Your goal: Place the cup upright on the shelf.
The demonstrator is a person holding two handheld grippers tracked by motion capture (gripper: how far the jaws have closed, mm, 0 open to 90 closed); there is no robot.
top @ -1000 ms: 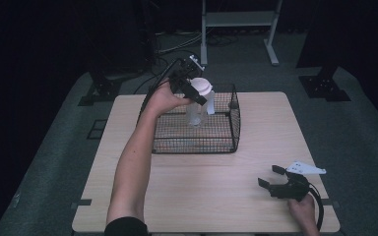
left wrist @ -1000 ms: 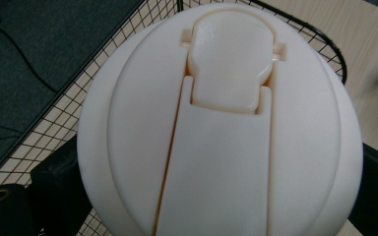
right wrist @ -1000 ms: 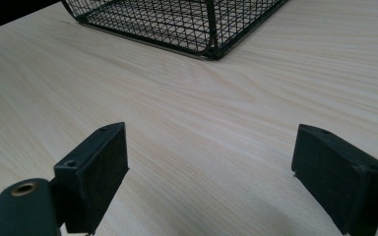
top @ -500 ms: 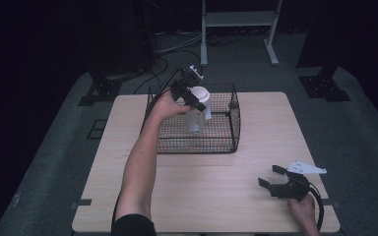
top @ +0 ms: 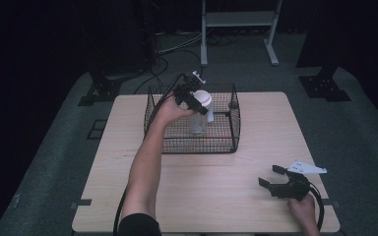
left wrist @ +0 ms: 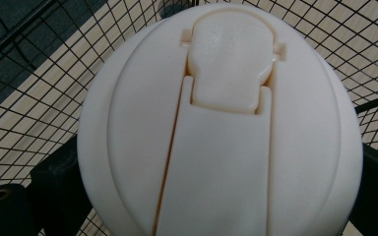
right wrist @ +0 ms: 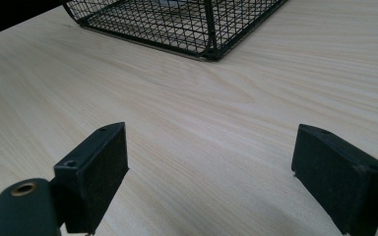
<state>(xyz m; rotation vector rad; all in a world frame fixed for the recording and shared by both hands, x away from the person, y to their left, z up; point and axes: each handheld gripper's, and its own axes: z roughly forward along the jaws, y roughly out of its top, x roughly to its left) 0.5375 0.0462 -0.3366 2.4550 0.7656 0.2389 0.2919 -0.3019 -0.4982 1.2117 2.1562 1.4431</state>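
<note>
a: where was the bottle, and what held it?

b: a clear bottle with a white flip-top lid [top: 200, 110] stood upright inside a black wire basket [top: 229, 140] at the far middle of a pale wooden bench [top: 270, 132]. the left hand-held gripper [top: 195, 102] reached over the basket's left wall and pinched the bottle just under its lid. in the left gripper view the lid [left wrist: 221, 123] loomed close, with a black jaw at each side of it and basket mesh behind.

a: was the bottle resting on the basket floor?

b: i could not tell. its base looked low in the basket, at or just above the mesh, but the wires blurred it.

a: and the other hand?

b: the right hand-held gripper [top: 275, 178] sat at the near right corner of the bench, well apart from the basket. its jaws were spread wide, with nothing but bare wood between them. in the right gripper view the near corner of the basket [right wrist: 204, 29] showed far ahead.

a: how far along did the job seem?

b: i judged it nearly done, if the aim was to put the bottle in the basket. the bottle was already within the walls. what looked left was to settle it on the floor, let go, and lift the left hand-held gripper out without tipping it.
</note>
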